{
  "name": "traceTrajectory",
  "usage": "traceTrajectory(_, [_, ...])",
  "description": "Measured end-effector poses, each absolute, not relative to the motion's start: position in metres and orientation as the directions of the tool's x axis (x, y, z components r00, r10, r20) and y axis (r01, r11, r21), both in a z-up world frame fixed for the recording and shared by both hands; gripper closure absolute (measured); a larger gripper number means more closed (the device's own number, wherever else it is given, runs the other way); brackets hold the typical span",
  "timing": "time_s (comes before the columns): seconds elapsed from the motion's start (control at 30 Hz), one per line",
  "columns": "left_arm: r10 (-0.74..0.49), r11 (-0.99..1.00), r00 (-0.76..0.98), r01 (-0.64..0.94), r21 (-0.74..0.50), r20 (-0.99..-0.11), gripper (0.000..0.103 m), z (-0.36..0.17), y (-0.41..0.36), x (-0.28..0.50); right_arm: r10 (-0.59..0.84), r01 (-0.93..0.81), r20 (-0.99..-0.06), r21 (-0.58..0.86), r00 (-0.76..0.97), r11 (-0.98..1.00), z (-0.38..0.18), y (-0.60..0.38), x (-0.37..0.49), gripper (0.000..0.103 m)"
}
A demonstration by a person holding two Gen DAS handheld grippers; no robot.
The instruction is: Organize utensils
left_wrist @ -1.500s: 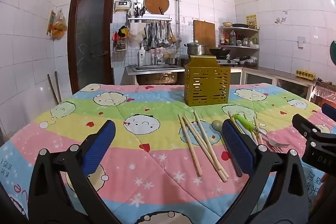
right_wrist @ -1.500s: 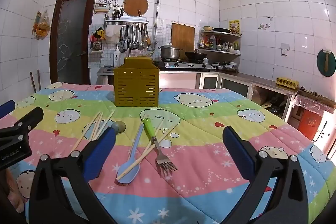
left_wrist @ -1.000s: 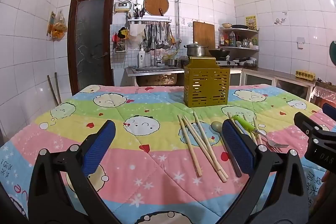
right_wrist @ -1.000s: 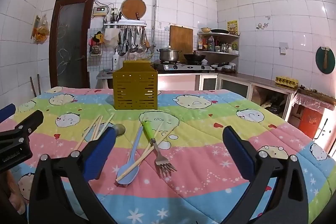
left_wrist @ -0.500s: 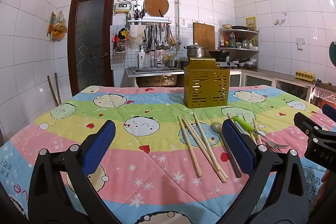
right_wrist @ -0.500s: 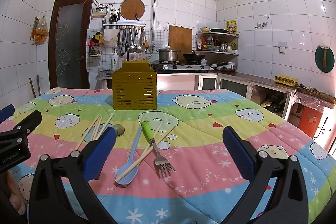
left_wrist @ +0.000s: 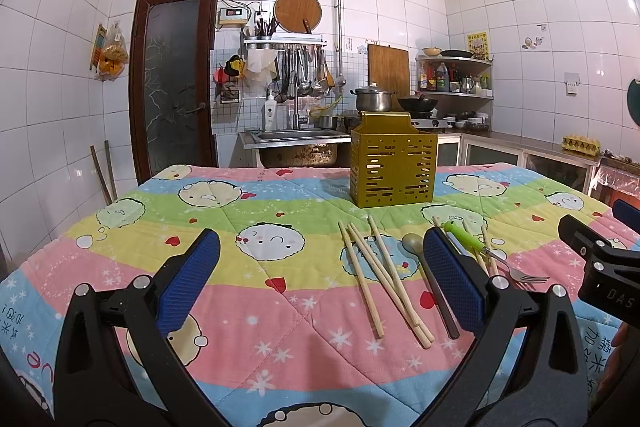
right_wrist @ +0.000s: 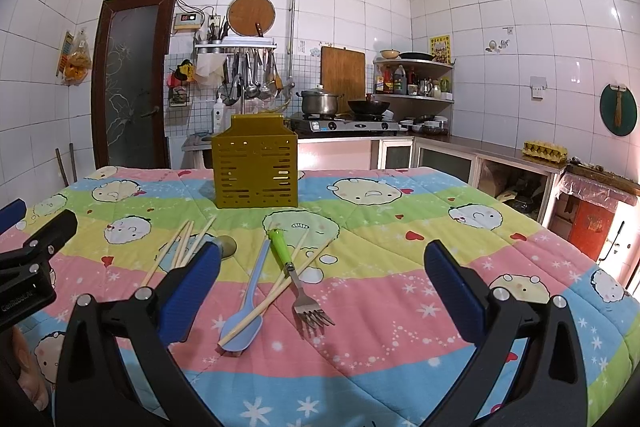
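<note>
A yellow slotted utensil holder [left_wrist: 392, 171] [right_wrist: 256, 167] stands upright at the far middle of the table. In front of it lie several wooden chopsticks [left_wrist: 380, 279] [right_wrist: 180, 247], a dark-handled metal spoon [left_wrist: 414, 243], a blue spoon [right_wrist: 248, 299] and a green-handled fork [right_wrist: 294, 267] [left_wrist: 480, 251]. My left gripper [left_wrist: 320, 275] is open and empty, left of the chopsticks. My right gripper [right_wrist: 320, 283] is open and empty, with the fork and blue spoon between its fingers' lines.
A colourful cartoon quilt [left_wrist: 240, 227] [right_wrist: 440, 227] covers the table. Beyond it are a sink [left_wrist: 296, 143], a stove with pots [right_wrist: 344, 119], a door [left_wrist: 172, 79] and tiled walls. Each gripper shows at the other view's edge [left_wrist: 600, 267] [right_wrist: 28, 259].
Both grippers have tilted or risen slightly, so the table scene sits a little lower in each view. Nothing on the table has moved. Both grippers stay open.
</note>
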State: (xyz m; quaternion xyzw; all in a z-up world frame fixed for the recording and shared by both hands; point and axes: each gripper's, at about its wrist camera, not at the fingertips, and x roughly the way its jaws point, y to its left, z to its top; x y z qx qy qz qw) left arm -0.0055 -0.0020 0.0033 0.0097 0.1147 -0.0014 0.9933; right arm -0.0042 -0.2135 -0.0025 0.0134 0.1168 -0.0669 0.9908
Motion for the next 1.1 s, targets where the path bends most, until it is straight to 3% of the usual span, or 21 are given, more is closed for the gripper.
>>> traceTrajectory(1.1, [0.001, 1.0, 0.974, 0.004, 0.021, -0.225, 0.005, 0.0039, -0.0024, -0.0058, -0.131, 0.137, -0.232, 0.012, 0.964, 0.99, -0.0039, -0.2155, -0.0042, 0.004])
